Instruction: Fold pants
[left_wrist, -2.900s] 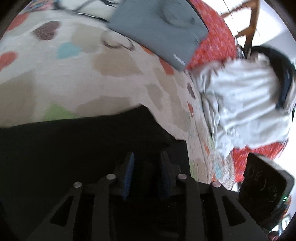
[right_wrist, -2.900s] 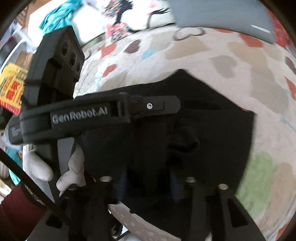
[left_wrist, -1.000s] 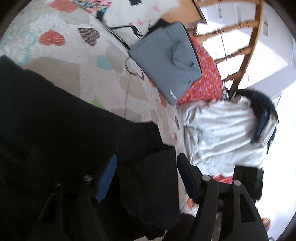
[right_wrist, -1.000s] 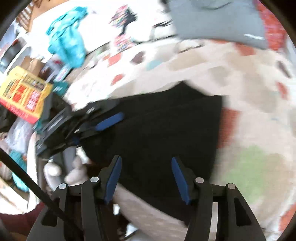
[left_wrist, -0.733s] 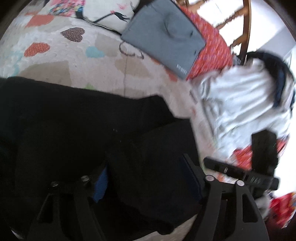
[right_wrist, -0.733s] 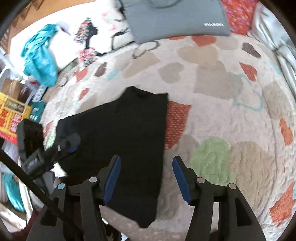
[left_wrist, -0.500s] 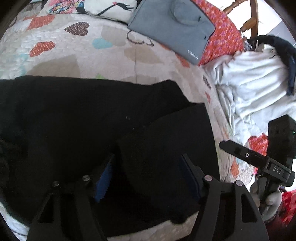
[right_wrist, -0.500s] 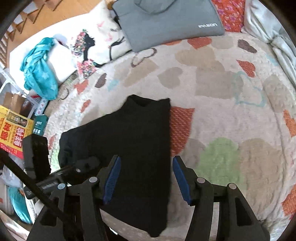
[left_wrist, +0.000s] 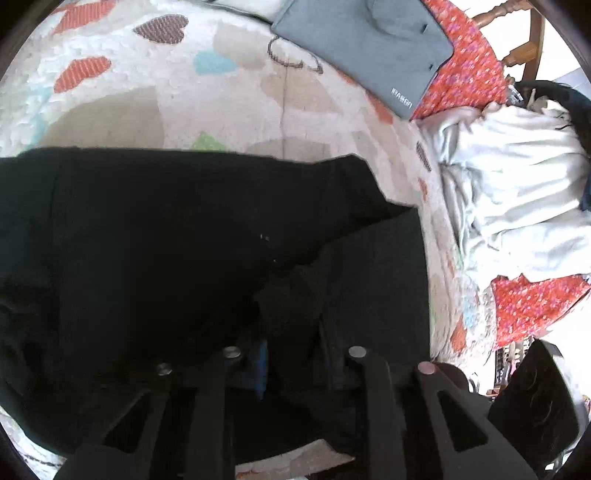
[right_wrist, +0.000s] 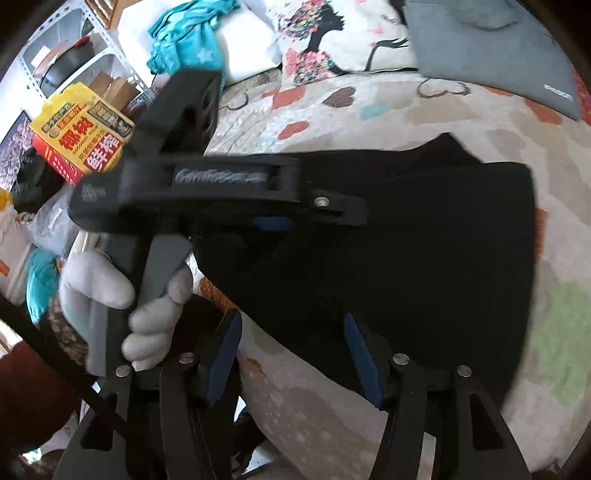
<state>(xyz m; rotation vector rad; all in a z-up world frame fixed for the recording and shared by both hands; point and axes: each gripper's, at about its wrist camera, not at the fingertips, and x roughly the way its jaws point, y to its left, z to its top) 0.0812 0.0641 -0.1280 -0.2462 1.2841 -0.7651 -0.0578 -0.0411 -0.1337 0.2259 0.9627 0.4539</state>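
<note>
Pants (left_wrist: 184, 236) lie partly folded on the quilt (left_wrist: 229, 110); left gripper (left_wrist: 291, 354) pinches fabric at 6 o'clock, right gripper (right_wrist: 291, 354) spread, likely needing the next edge.

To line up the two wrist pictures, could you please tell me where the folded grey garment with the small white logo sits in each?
Left wrist: grey garment at top centre-right, beyond the black pants.
Right wrist: top right corner.
Shared landmark: the heart-patterned quilt under both.

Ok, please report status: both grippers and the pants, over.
Left gripper shut on pants. Right gripper open, holding nothing. Pants lie partly folded on quilt. Nothing in the way.
</note>
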